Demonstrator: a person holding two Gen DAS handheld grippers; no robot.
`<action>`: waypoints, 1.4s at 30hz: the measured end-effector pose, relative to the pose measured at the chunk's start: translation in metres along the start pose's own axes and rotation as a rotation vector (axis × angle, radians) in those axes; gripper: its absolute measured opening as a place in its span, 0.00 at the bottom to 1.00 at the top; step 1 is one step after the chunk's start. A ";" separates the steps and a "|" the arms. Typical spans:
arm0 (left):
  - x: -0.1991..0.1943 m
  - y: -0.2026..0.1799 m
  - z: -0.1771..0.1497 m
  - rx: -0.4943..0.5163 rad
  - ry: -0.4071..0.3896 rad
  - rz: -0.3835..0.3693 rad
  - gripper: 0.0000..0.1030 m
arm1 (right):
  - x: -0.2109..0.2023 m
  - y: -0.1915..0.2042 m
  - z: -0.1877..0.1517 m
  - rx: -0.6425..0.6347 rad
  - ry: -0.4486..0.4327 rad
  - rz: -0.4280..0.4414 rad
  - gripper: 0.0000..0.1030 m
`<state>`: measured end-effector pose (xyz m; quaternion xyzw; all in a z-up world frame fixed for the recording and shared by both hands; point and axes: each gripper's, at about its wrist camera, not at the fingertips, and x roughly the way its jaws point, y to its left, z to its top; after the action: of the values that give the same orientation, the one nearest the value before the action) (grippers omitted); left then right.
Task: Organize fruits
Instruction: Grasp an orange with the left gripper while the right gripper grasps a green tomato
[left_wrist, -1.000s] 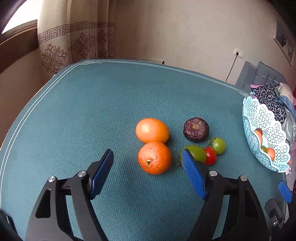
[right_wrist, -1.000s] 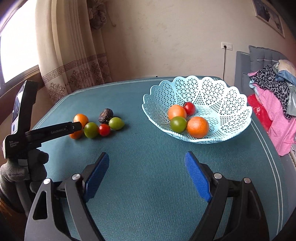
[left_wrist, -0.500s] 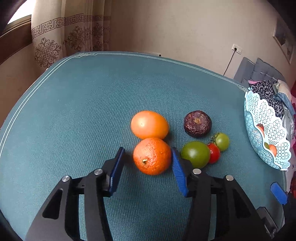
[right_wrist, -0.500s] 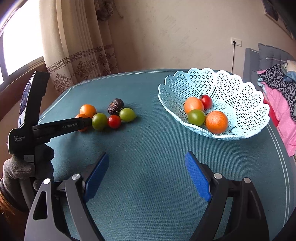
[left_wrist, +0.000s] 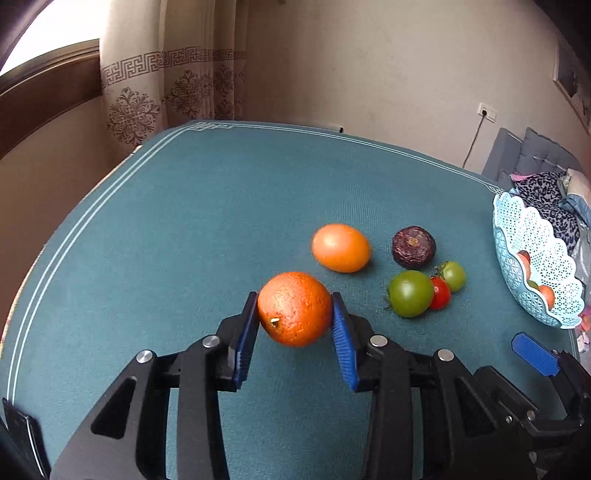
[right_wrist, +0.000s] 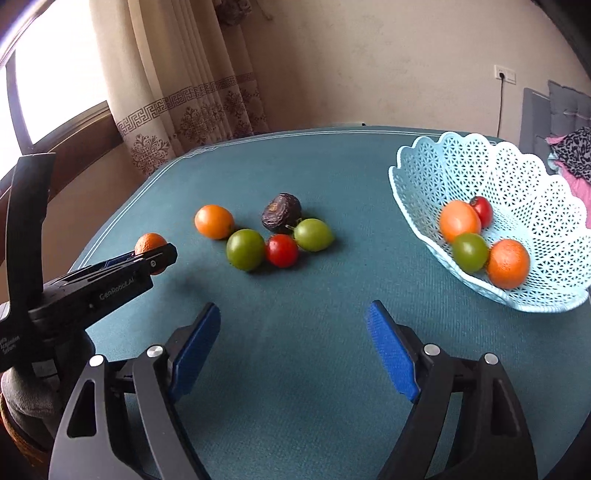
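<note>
The left gripper (left_wrist: 294, 325) pinches an orange (left_wrist: 294, 308) between its blue pads (left_wrist: 243, 343), holding it just clear of the teal table (left_wrist: 184, 229). The right gripper (right_wrist: 291, 343) is spread with nothing between its pads; its jaws have just been closing slightly. On the table lie a smooth orange fruit (right_wrist: 214, 221), a dark wrinkled fruit (right_wrist: 281, 213), two green tomatoes (right_wrist: 245, 249) and a red tomato (right_wrist: 281, 250), clustered together. The basket (right_wrist: 517, 173) at right holds four fruits.
</note>
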<state>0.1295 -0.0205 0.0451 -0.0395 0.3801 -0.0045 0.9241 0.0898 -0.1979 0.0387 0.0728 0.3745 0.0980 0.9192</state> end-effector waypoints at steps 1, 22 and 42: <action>-0.003 0.005 0.000 -0.011 -0.008 0.012 0.38 | 0.004 0.004 0.003 0.003 0.010 0.018 0.69; -0.007 0.030 -0.001 -0.103 -0.015 0.066 0.38 | 0.084 0.040 0.047 0.021 0.091 0.074 0.47; -0.004 0.022 -0.001 -0.055 -0.025 0.013 0.38 | 0.032 0.017 0.007 0.021 0.056 0.024 0.33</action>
<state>0.1253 0.0017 0.0454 -0.0624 0.3685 0.0122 0.9274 0.1155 -0.1745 0.0256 0.0842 0.4001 0.1070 0.9063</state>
